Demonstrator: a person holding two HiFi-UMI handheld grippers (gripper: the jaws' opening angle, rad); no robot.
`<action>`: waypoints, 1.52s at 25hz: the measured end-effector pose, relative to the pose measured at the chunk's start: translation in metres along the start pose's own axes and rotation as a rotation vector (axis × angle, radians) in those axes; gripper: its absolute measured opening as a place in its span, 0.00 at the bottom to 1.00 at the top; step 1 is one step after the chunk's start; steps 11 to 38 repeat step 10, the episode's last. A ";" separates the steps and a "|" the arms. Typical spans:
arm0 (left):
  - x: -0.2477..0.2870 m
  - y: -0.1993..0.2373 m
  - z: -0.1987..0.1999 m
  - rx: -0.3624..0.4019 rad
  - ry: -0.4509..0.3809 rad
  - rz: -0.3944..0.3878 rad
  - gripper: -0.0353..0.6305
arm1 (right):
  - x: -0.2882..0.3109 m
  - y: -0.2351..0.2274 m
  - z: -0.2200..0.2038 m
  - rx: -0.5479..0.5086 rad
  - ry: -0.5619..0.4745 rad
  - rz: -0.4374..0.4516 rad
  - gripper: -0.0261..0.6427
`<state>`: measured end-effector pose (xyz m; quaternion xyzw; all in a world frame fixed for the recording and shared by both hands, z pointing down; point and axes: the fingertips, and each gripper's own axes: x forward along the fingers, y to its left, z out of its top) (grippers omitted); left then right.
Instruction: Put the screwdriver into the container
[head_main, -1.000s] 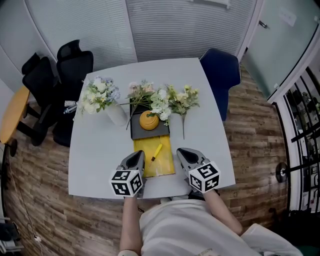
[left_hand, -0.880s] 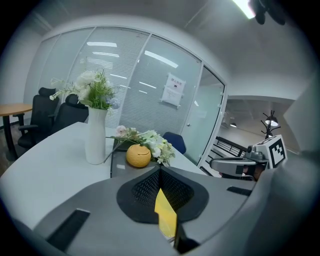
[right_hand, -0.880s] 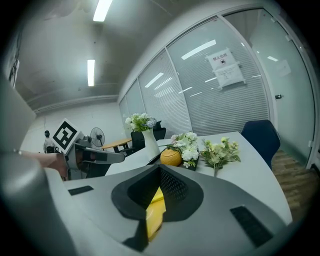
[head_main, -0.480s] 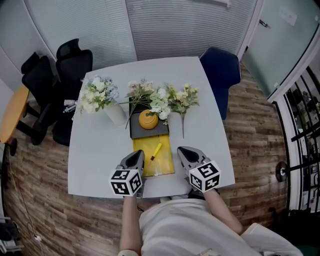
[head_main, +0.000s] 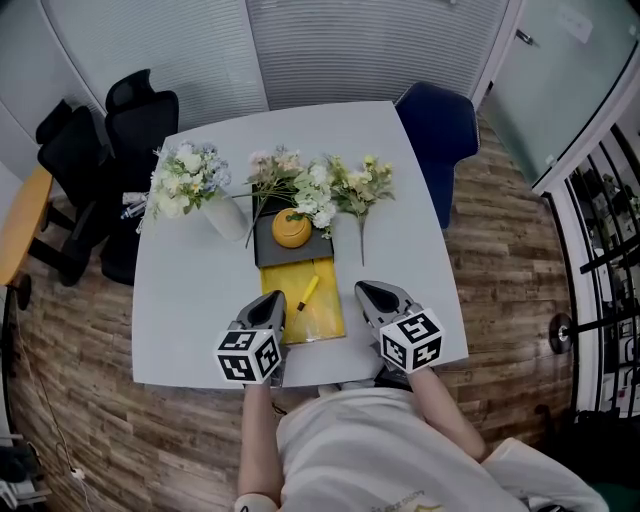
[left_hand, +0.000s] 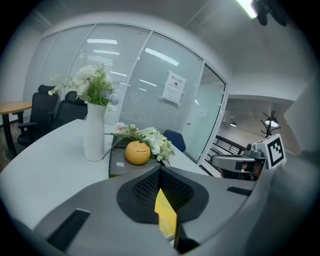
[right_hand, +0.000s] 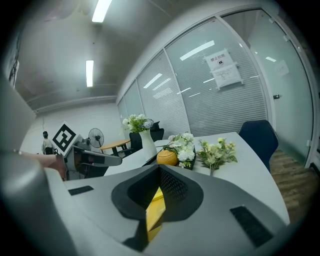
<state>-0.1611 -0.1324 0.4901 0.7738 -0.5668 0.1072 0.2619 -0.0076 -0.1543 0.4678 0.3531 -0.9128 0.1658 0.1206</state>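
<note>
While the left gripper and right gripper sit closed and empty flanking the yellow mat, the screwdriver on it looks light, stiff and roll-prone; grasp mid-handle.

In their own gripper views, the left tool and right tool hide the screwdriver and all but a sliver of the yellow mat. From the head view I cannot make out the screwdriver's tip; flowers overlap the orange pot.
</note>
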 end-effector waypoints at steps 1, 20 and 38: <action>0.000 0.000 0.000 0.001 0.000 0.000 0.06 | 0.000 -0.001 0.000 0.001 -0.001 -0.002 0.06; 0.001 0.004 0.001 0.001 -0.003 0.002 0.06 | 0.003 0.000 0.001 0.002 0.002 0.006 0.06; 0.001 0.004 0.001 0.001 -0.003 0.002 0.06 | 0.003 0.000 0.001 0.002 0.002 0.006 0.06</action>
